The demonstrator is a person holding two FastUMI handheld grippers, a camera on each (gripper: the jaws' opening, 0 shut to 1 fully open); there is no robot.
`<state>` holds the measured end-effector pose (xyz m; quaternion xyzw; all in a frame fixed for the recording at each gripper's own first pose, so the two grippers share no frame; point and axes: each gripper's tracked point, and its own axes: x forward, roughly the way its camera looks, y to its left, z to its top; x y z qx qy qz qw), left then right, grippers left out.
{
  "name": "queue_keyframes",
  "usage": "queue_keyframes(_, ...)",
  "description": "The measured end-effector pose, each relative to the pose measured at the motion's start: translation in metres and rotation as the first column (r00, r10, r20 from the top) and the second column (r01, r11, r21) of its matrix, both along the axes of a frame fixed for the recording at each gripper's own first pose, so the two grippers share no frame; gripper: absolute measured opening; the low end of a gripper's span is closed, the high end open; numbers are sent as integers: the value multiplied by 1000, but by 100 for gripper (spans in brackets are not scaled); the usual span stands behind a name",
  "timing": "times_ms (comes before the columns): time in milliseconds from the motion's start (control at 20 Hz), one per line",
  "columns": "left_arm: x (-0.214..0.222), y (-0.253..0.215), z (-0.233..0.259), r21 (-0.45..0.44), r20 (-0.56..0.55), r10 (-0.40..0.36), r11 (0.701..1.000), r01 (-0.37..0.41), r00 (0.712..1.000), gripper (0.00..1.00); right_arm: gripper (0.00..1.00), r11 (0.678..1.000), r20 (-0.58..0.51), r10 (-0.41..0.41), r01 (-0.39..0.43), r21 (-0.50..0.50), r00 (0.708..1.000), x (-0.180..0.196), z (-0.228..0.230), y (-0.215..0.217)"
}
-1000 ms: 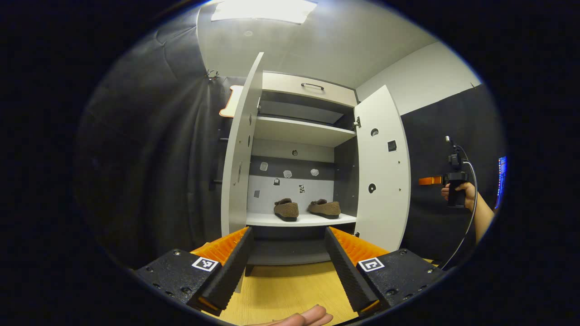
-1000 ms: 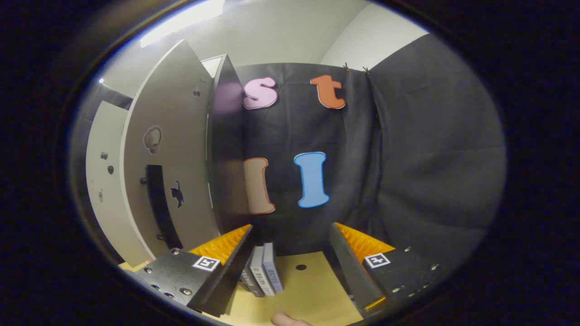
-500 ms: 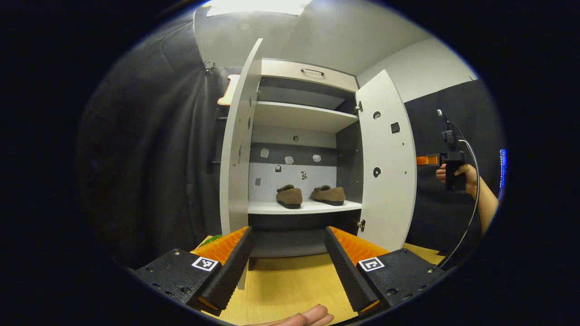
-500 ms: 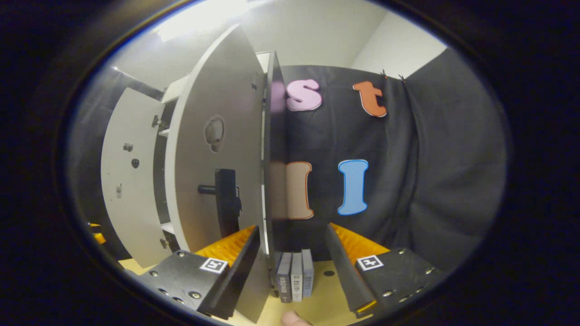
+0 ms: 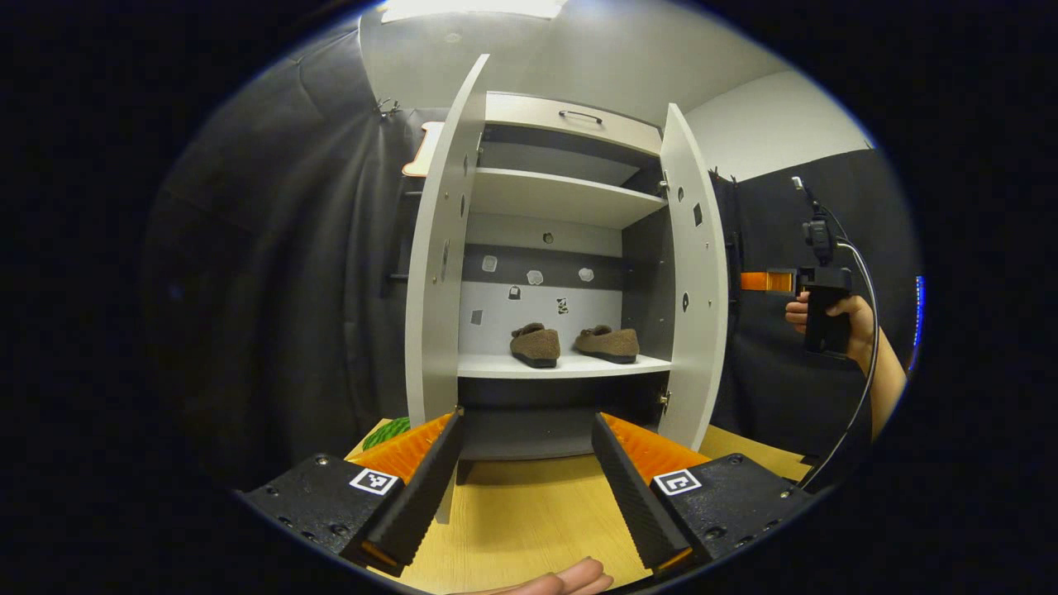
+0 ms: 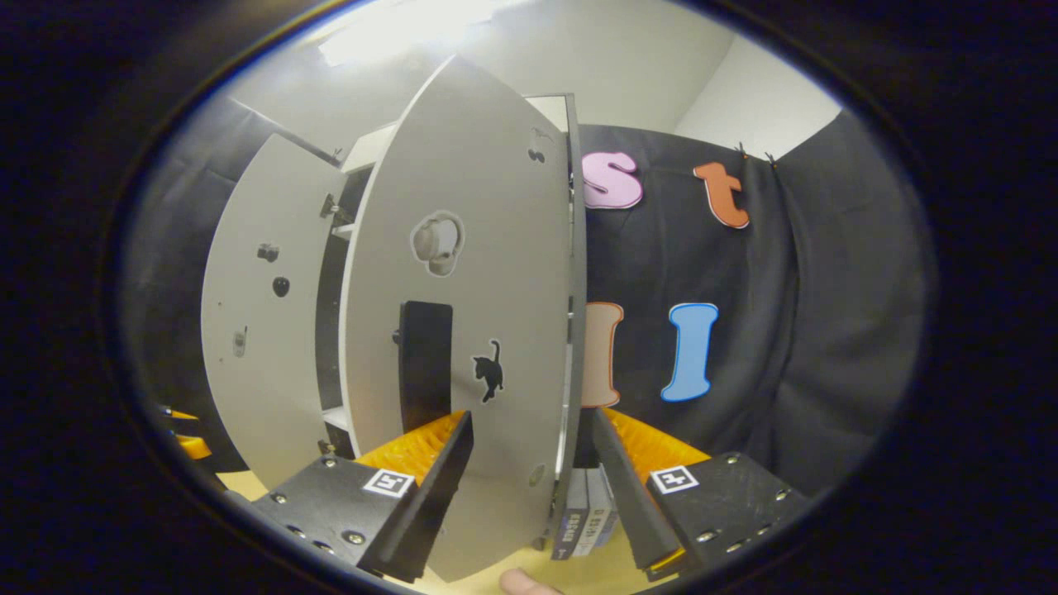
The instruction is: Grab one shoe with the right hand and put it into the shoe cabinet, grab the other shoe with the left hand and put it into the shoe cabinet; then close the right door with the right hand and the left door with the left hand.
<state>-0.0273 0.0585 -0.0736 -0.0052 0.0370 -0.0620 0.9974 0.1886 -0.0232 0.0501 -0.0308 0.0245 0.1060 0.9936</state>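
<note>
Inside cabinet [image 5: 562,198], both shoes [image 5: 535,345] point toes rearward.

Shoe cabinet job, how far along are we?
Done: both brown fuzzy shoes sit on the white shoe cabinet's lower shelf. In hand: the right gripper, fingers apart, faces the right door's outer side near its black handle. Left: shutting that door, then the left door, both ajar.
</note>
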Motion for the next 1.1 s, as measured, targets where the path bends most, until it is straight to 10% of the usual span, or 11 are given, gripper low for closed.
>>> queue_keyframes(700,-8,46,-3,42,-7,97,994,-97,995,96,93,996,10,66,-66,61,998,-23,-23,18)
queue_keyframes(1100,-10,153,7,12,-21,298,954,-298,954,94,95,993,6,73,-73,88,997,-57,-37,29)
